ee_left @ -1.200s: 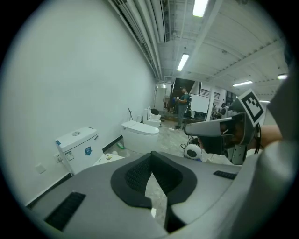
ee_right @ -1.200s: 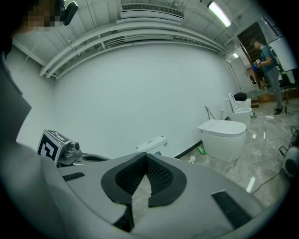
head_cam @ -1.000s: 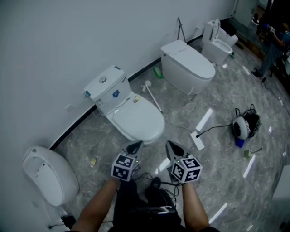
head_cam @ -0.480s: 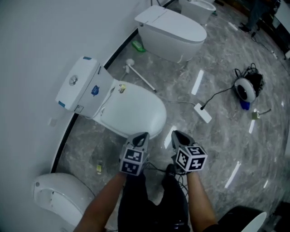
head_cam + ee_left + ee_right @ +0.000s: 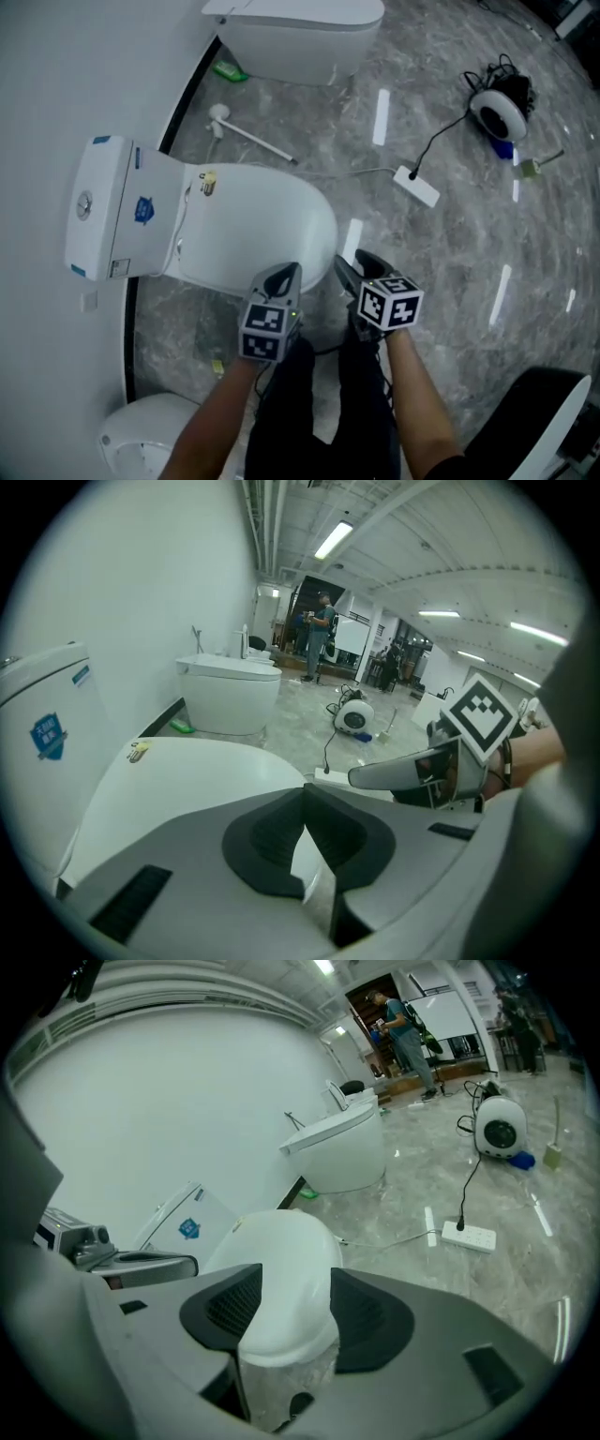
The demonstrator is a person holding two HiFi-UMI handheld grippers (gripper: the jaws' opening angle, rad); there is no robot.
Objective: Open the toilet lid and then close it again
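The left gripper (image 5: pixel 286 273) has its jaws pressed together with nothing between them. The right gripper (image 5: pixel 355 265) has just been opening its jaws, which now stand wide and clamp nothing. The rounded front of the closed toilet lid (image 5: pixel 258 220) shows through their gap, just ahead of both grippers. Beyond the lid, the cistern (image 5: pixel 103 211) carries 1 blue sticker (image 5: pixel 143 209), its print too small to read. 1 yellow label (image 5: pixel 207 181) sits by the hinge.
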